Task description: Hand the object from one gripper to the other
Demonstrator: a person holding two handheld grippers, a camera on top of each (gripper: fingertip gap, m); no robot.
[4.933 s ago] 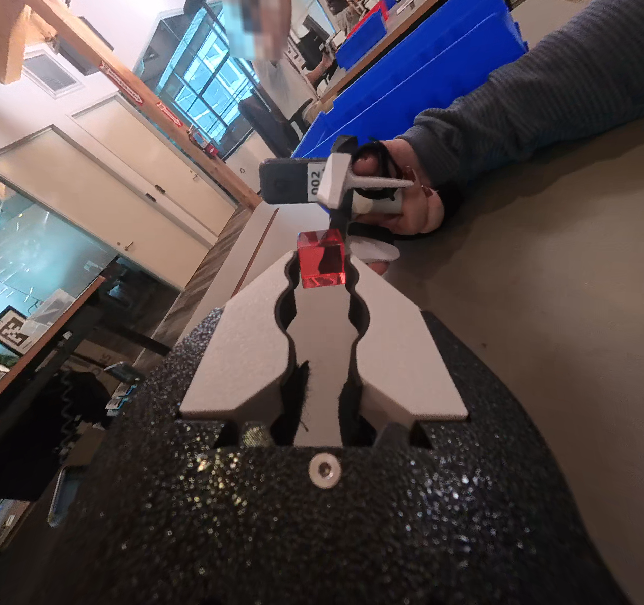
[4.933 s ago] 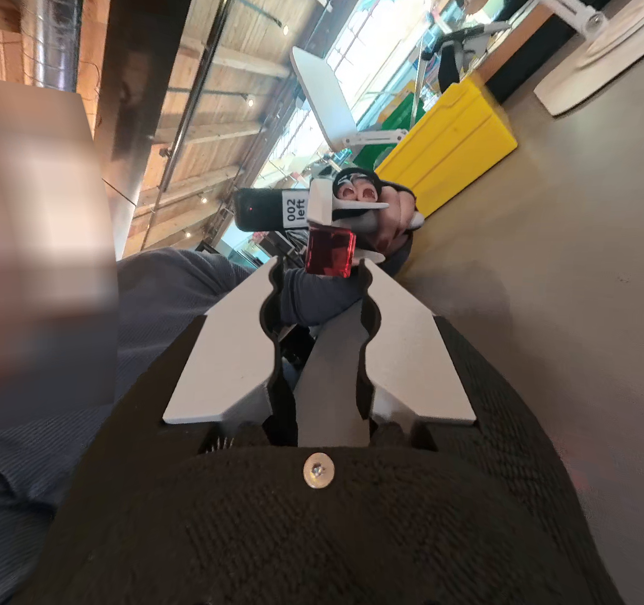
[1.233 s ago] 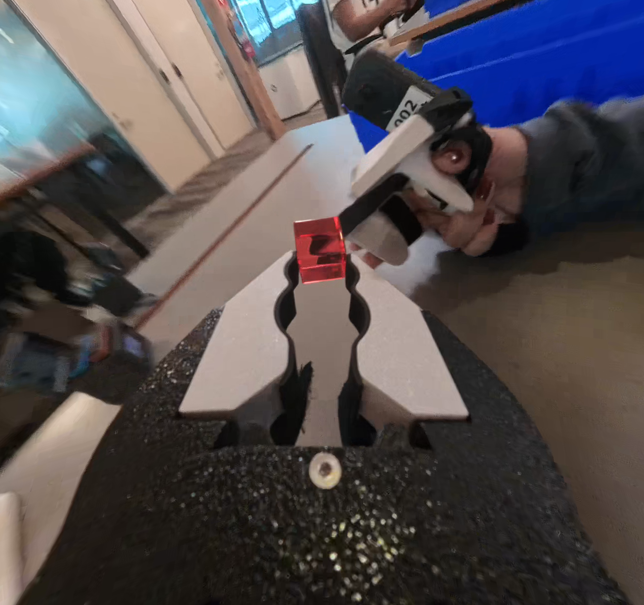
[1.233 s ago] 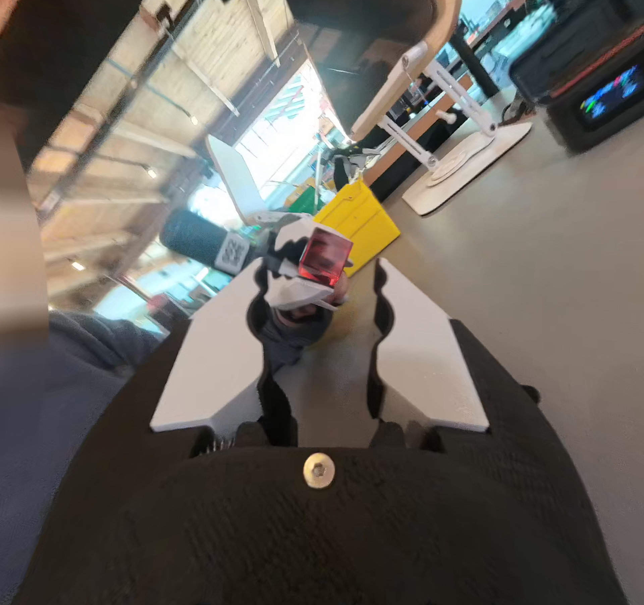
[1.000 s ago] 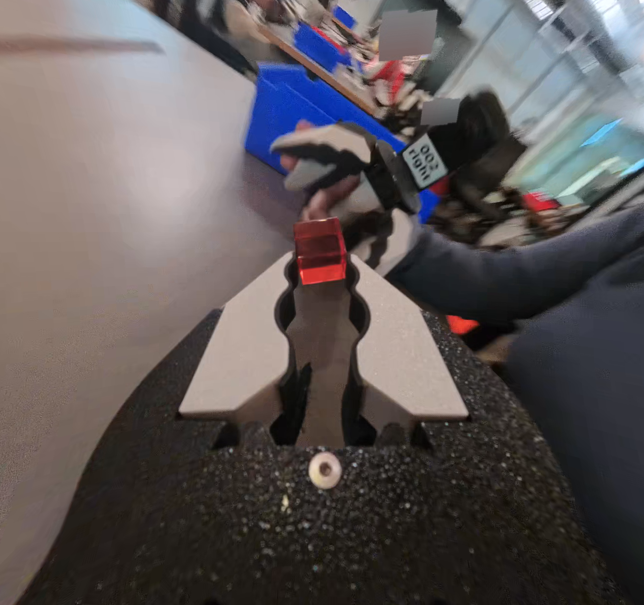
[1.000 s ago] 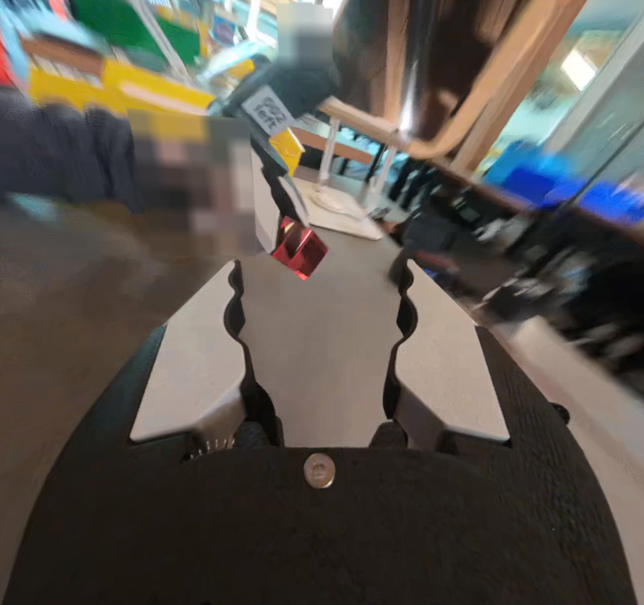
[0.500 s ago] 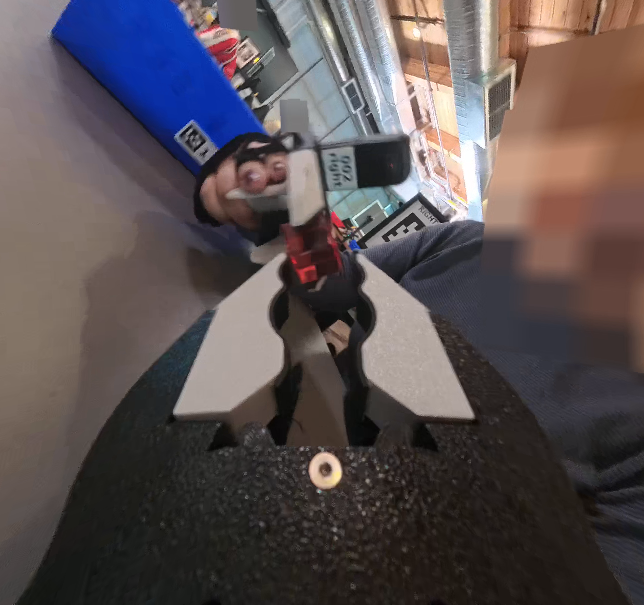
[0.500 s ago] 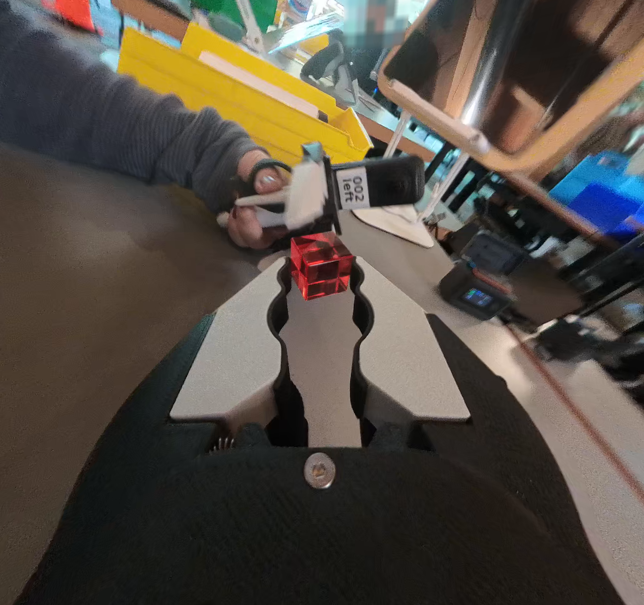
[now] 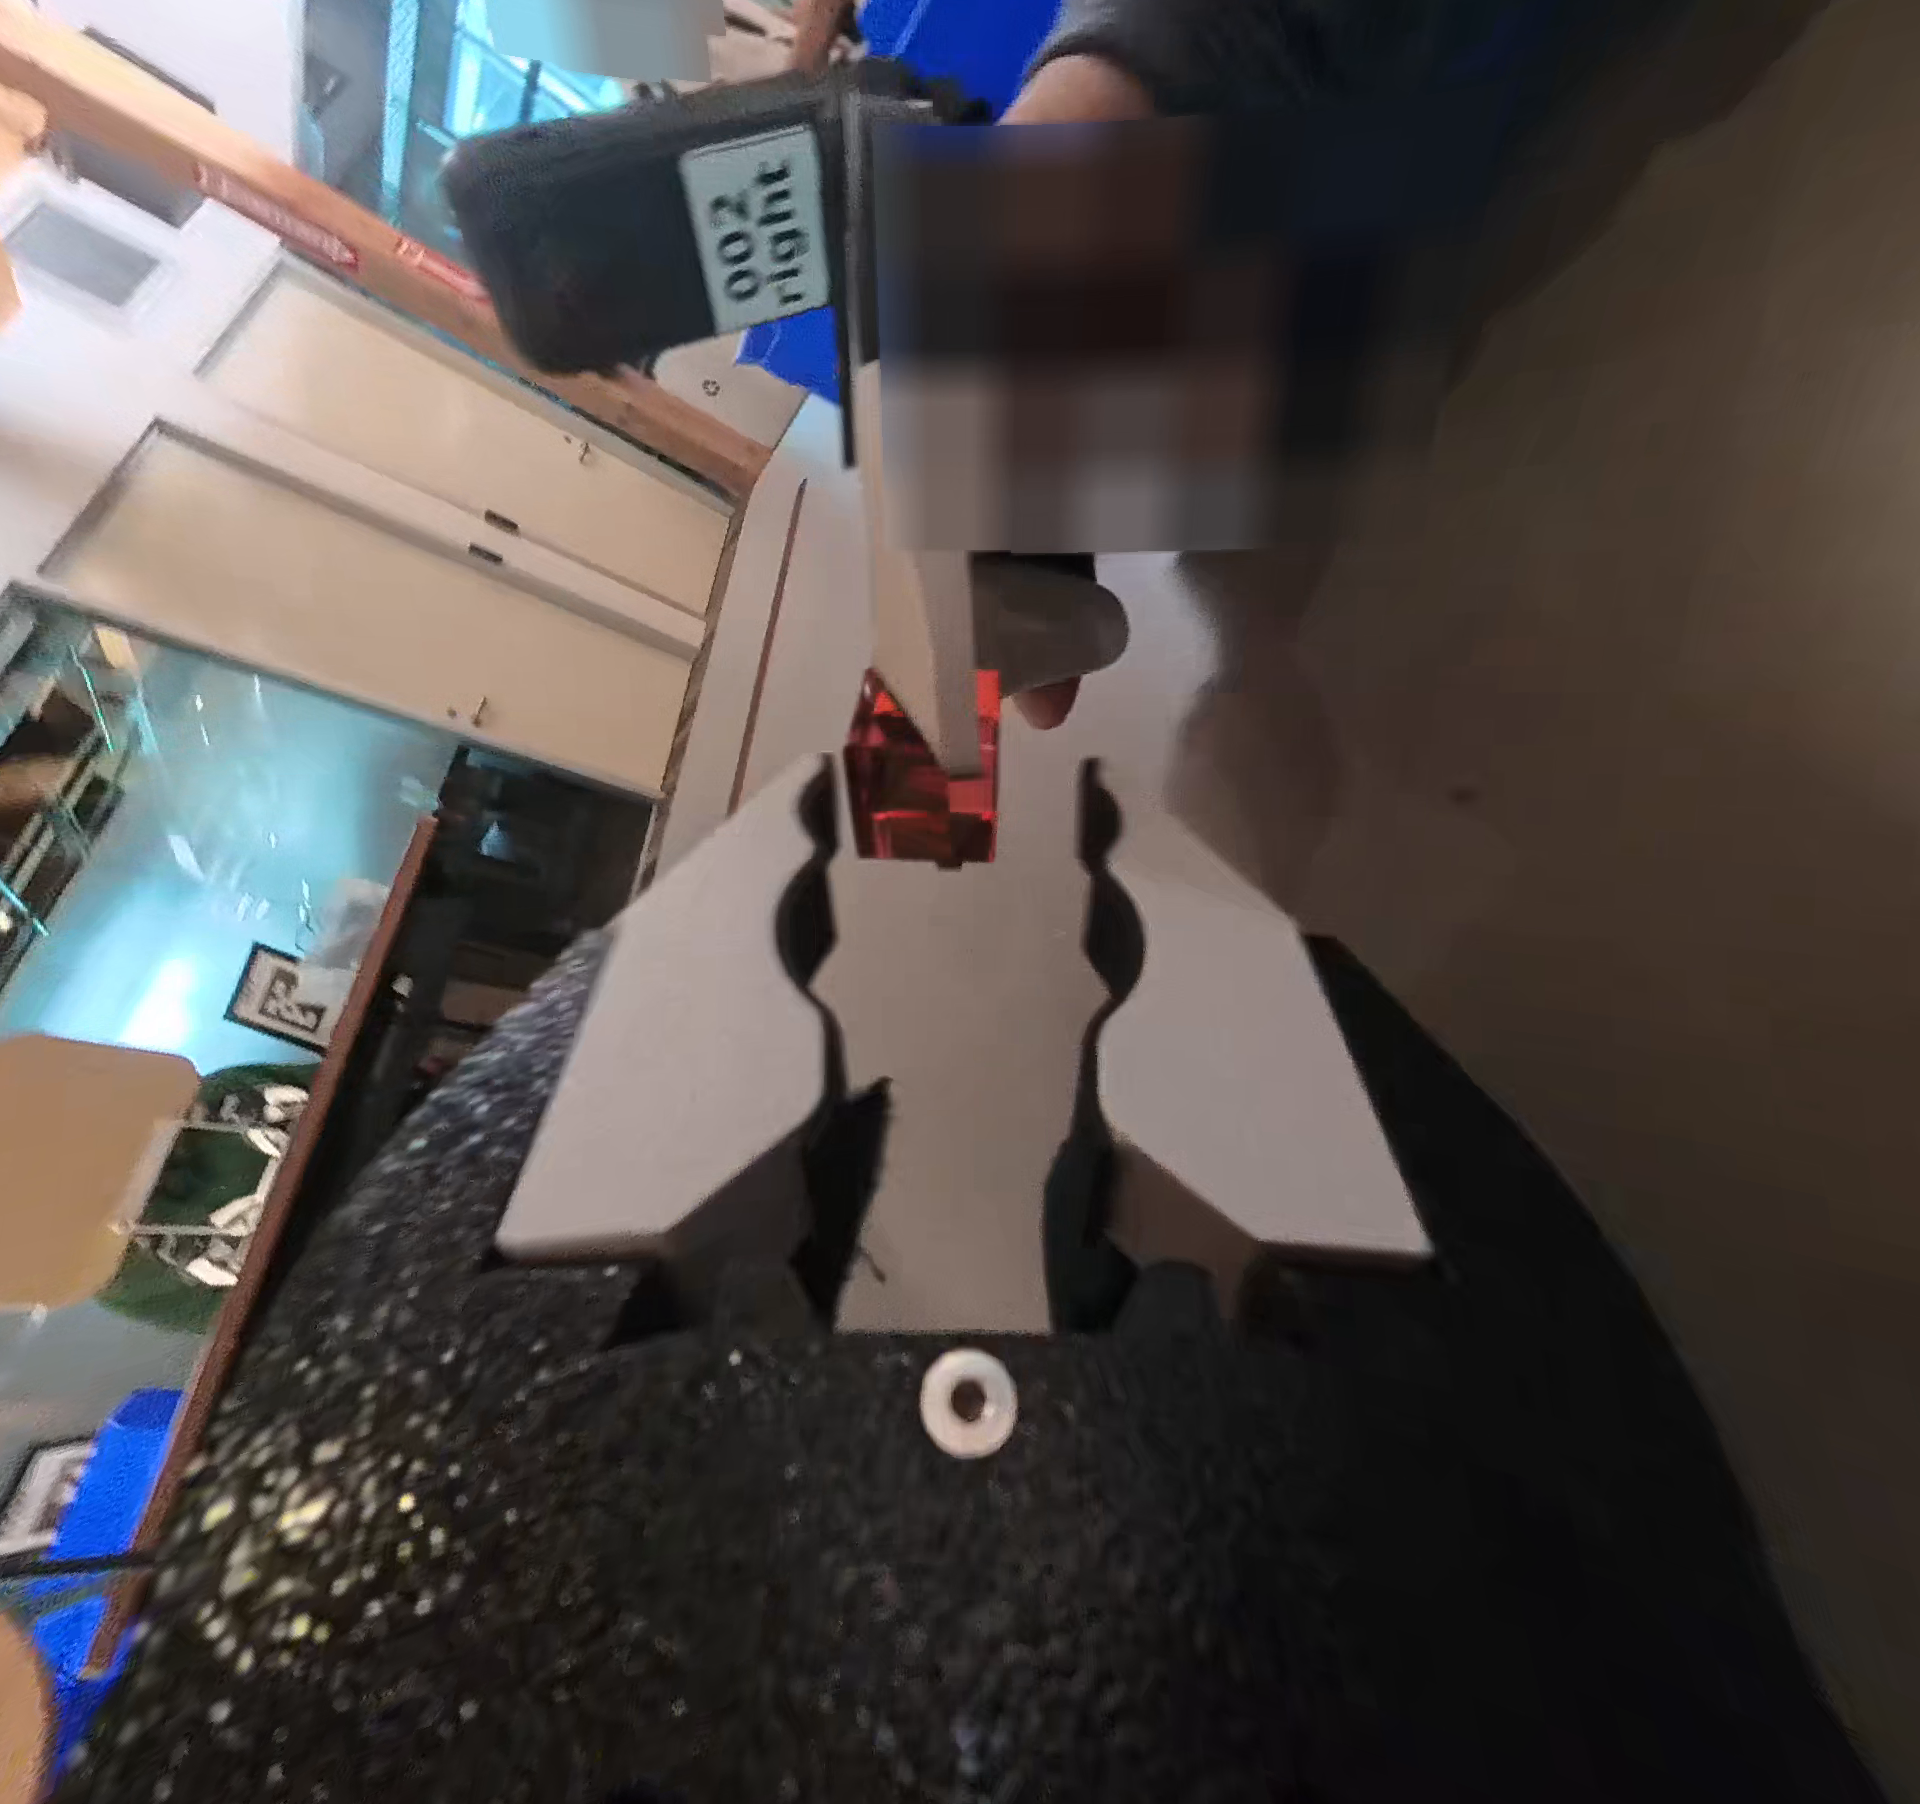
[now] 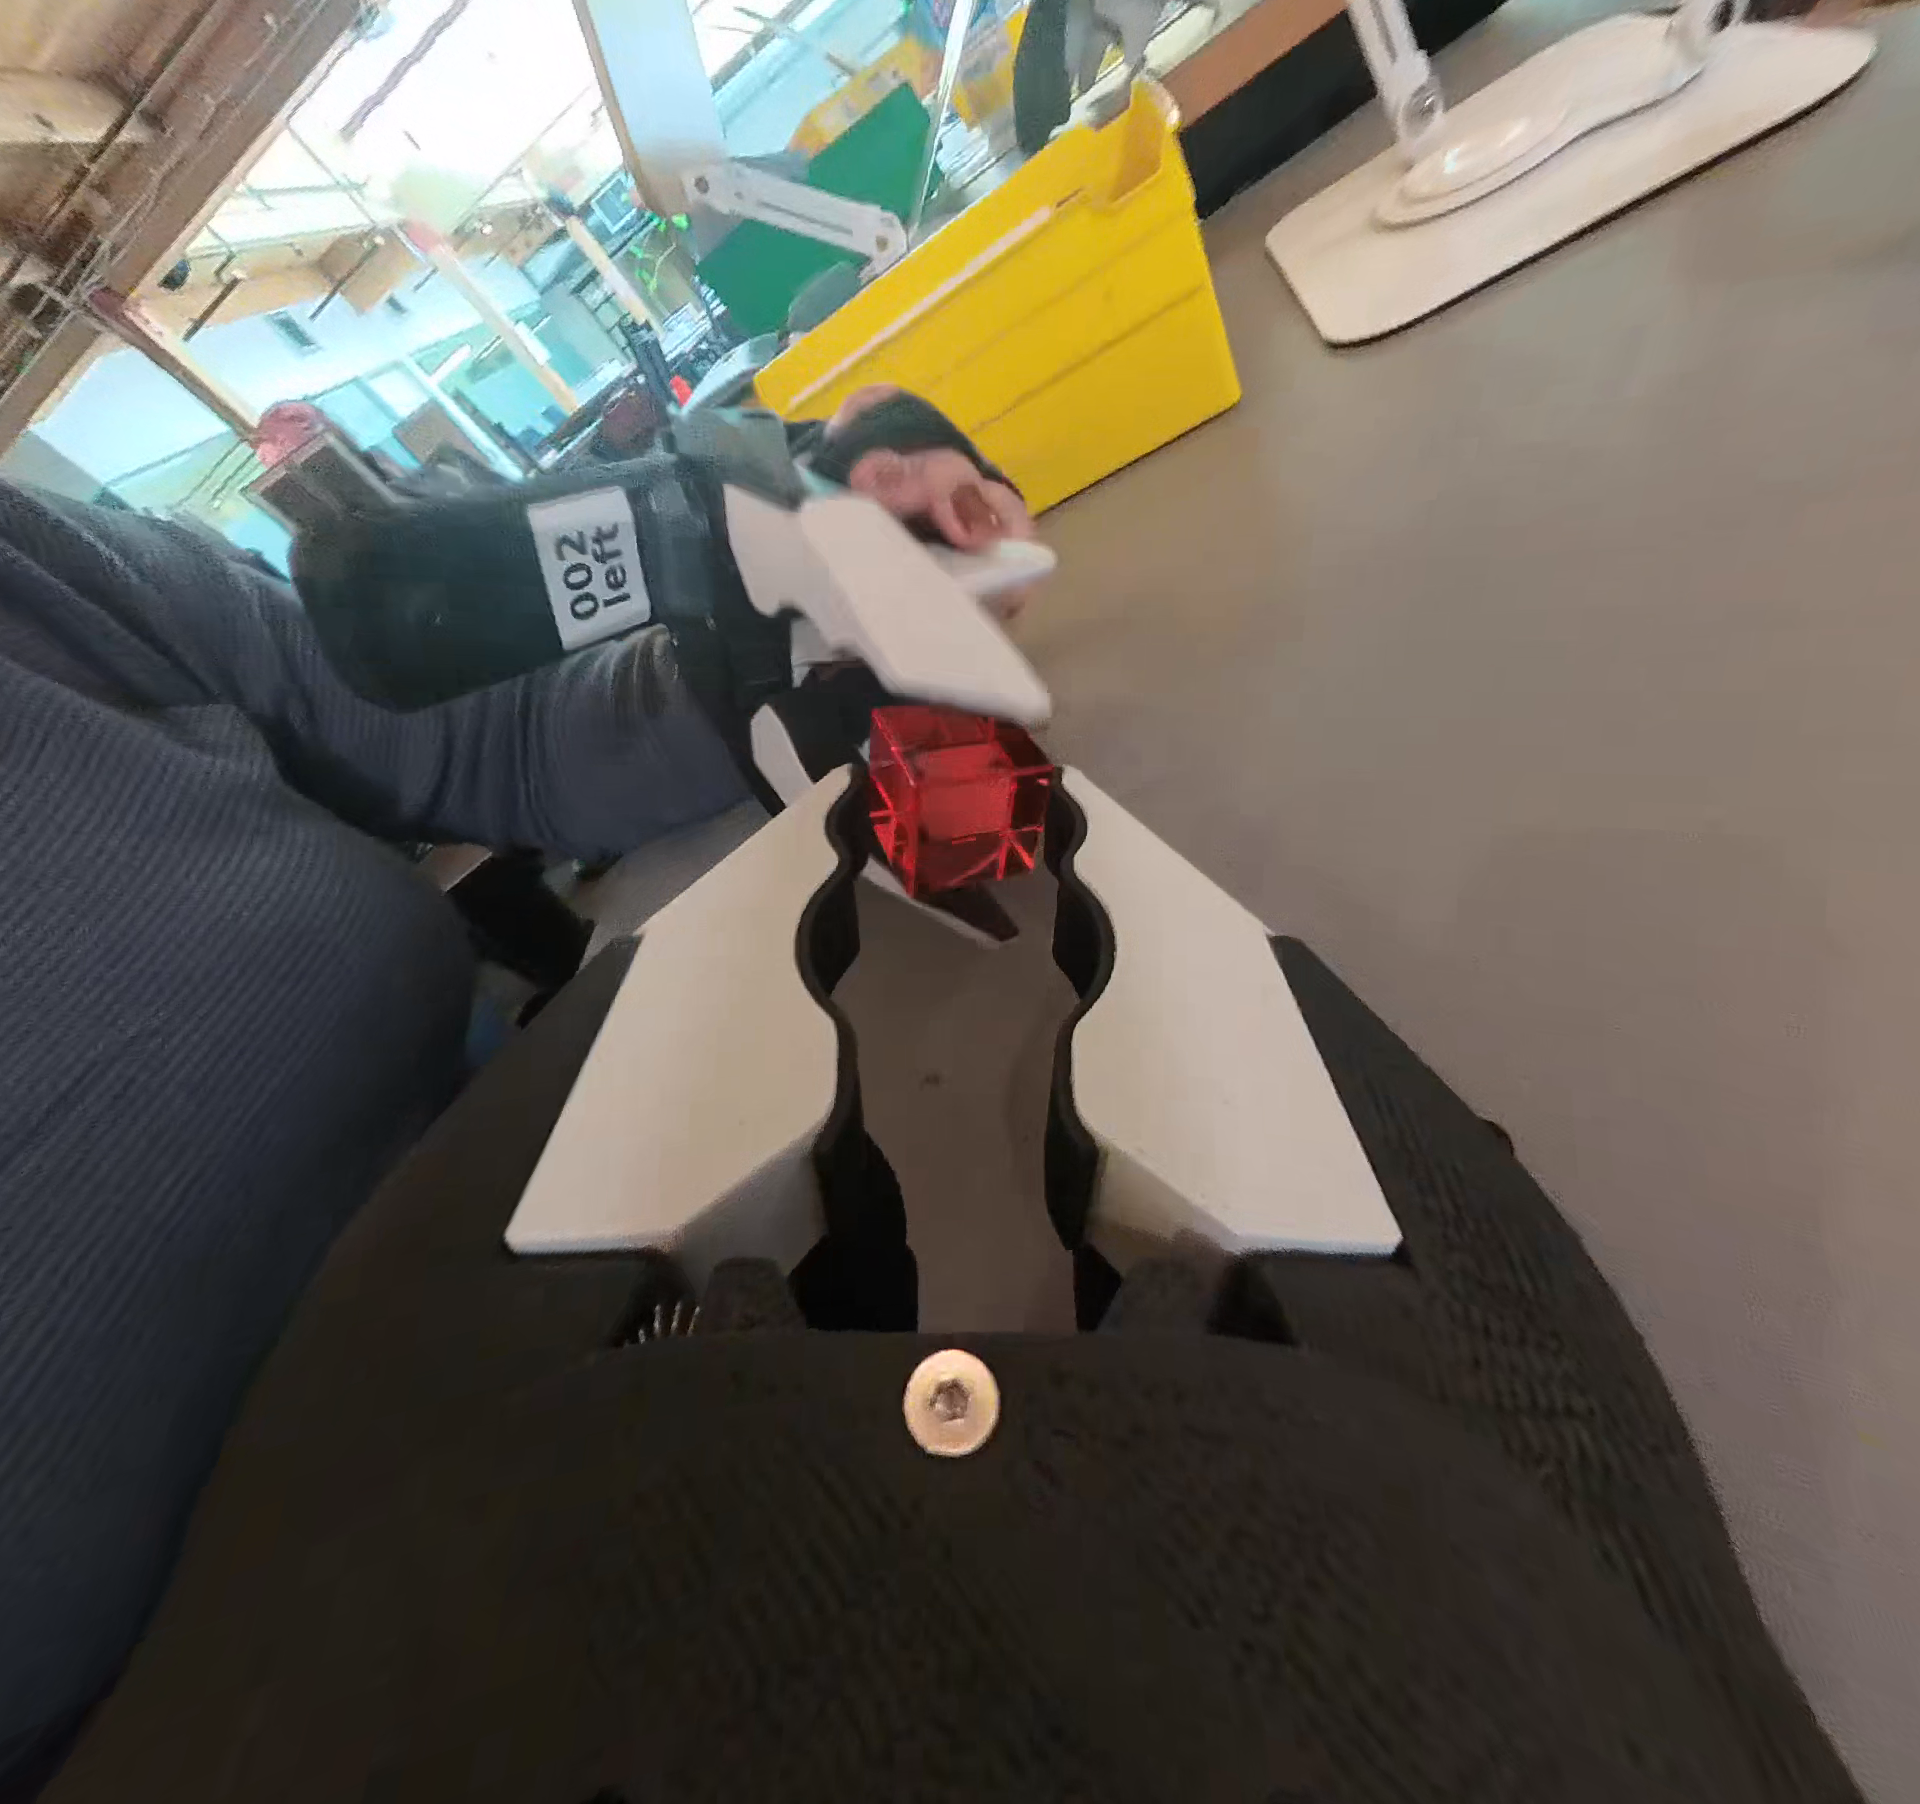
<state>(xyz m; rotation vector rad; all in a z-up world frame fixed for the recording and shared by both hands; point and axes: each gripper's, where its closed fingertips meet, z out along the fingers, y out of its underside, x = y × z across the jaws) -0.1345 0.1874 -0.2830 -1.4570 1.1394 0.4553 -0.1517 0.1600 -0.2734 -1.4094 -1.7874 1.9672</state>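
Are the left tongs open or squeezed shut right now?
Open. The left tongs show a gap beside the red cube, which the right tongs pinch instead.

A white label (image 9: 755,242) with dark printed characters sits on the black body of the right gripper (image 9: 940,715), seen in the left wrist view. A matching white label (image 10: 595,572) sits on the black body of the left gripper (image 10: 961,788) in the right wrist view. Black-and-white marker cards (image 9: 283,999) stand behind glass at the left edge.
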